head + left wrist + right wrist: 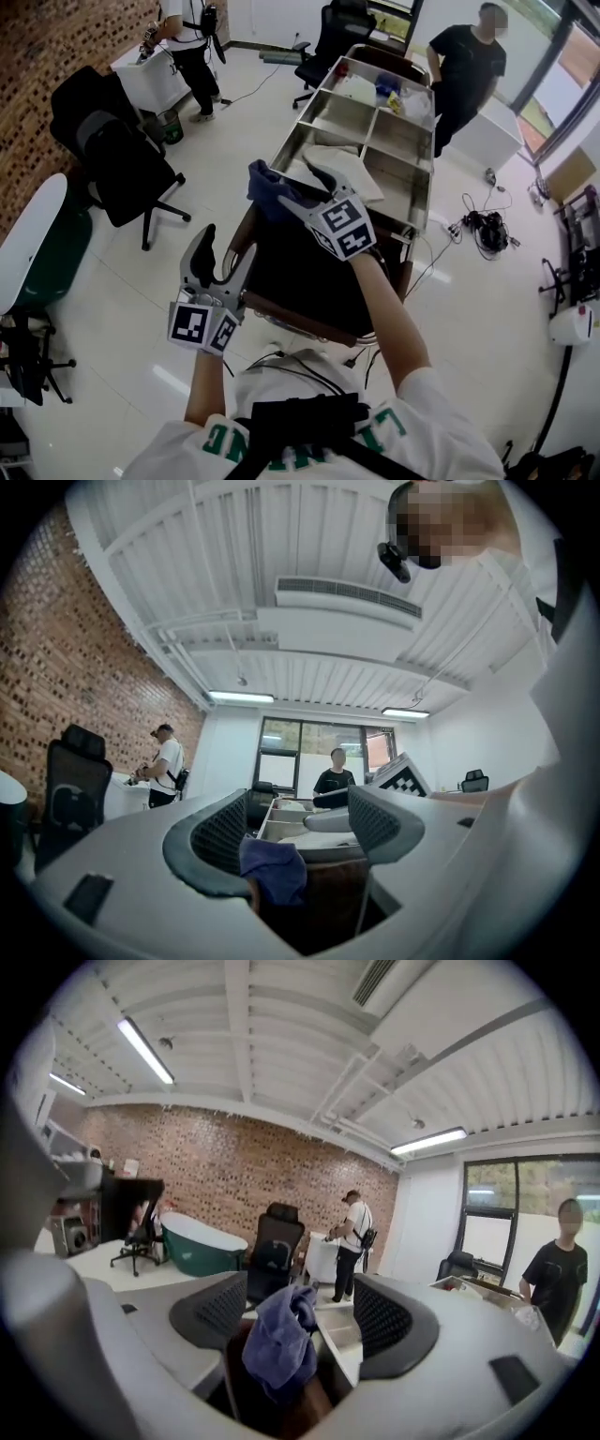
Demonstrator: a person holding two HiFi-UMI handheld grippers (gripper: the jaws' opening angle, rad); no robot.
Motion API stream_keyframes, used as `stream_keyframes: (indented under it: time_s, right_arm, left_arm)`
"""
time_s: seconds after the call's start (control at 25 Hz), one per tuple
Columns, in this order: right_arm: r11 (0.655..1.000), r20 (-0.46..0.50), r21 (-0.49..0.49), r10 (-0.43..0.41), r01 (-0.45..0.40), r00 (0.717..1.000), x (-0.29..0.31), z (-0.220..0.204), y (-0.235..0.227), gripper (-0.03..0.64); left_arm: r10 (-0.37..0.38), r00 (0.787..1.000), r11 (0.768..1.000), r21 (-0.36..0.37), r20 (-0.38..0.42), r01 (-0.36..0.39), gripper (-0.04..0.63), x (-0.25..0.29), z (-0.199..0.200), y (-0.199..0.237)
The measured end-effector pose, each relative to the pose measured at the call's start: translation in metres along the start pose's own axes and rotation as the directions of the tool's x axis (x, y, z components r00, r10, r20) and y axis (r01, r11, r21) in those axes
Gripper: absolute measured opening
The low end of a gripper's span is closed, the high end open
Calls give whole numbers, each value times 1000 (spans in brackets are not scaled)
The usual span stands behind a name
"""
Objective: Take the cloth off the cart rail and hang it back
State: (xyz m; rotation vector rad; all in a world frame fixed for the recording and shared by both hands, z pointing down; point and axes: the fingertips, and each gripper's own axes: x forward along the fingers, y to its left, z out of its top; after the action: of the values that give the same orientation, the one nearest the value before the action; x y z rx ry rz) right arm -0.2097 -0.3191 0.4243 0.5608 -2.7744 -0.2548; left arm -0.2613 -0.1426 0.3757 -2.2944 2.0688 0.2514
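Note:
A blue cloth (265, 186) hangs bunched over the near left corner of the metal cart's rail (287, 147). My right gripper (298, 190) is at that corner with its jaws spread wide. The blue cloth (281, 1340) lies in the gap between them, and neither pad presses on it. My left gripper (222, 255) is lower and nearer to me, beside the cart's dark end panel, open and holding nothing. In the left gripper view the cloth (272, 869) shows beyond the open left gripper (300, 829), draped on the cart's brown end.
The cart (416, 167) has several steel tray compartments with small items at the far end. A person in black (466, 70) stands by its far right. Another person (190, 47) stands at a white table, far left. Black office chairs (117, 155) stand left; cables (483, 230) lie right.

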Motion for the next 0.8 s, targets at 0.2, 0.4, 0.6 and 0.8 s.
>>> stream_keyframes:
  time_s: [0.2,0.4,0.6,0.8]
  right_arm:
    - [993,293,99,-96,69,951,-87,53,-12,385]
    - [949,402,163,-314,270,860,-188,69,-32,383]
    - [860,403,191,-508,473,762,-268,59,-42,380]
    - [817,332,219,-577,534,746,-301,29,-33,376]
  left_arm:
    - [-78,997,997,9,9,78,339,24,4,-23]
    - [-170,985,985,9,31,170,339,47,11,-61]
    - [-244,969,970,23,32,244,339,61,12,-98]
    - [-276,961,961,34,18,276,339,60,5,-120]
